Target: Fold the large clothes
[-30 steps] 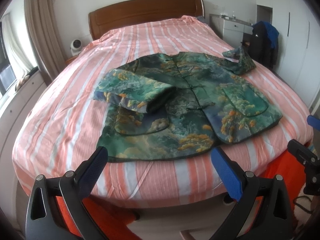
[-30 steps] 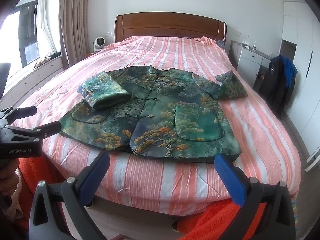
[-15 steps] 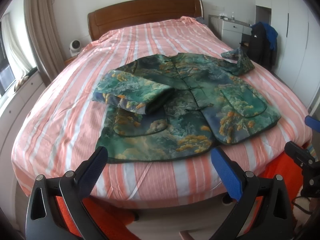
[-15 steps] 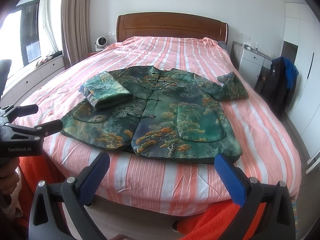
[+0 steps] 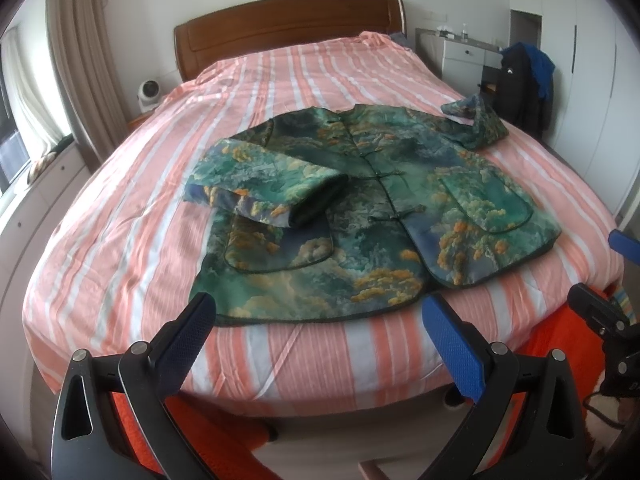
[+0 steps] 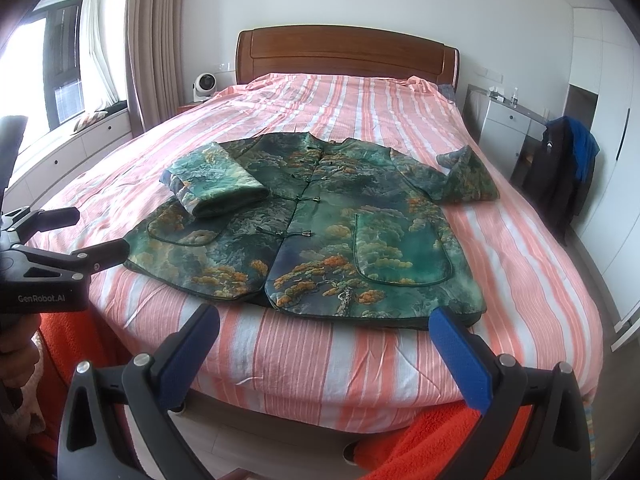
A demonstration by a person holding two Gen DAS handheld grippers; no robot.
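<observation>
Jacket (image 5: 376, 216) in a green, blue and orange landscape print lay front-up on a bed (image 5: 120, 240), near its foot end, its collar toward the wooden headboard (image 5: 288, 36). Its front was fastened down the middle with small knot buttons. One sleeve (image 5: 272, 196) was folded in across the chest on the left side of the view, resting on the jacket body. The other sleeve (image 6: 464, 176) stretched out to the right, its cuff end bent over on the striped pink and white bedspread (image 6: 320, 352). A large patch pocket showed on each lower front panel.

Both tools hovered off the foot of the bed, short of the jacket hem and touching nothing. The left gripper (image 5: 316, 320) had its jaws spread wide and empty, and the right gripper (image 6: 324, 328) likewise stood wide apart with nothing between its blue pads. In the right wrist view the left gripper appeared at the left edge, with a hand (image 6: 16, 356) partly visible below it.

A small white fan (image 6: 204, 86) sat beside the headboard near a curtain (image 6: 152, 40). On the far right a dark garment (image 6: 560, 168) hung by a white cabinet (image 6: 504, 136). Orange cloth (image 6: 440, 440) lay below the foot of the bed.
</observation>
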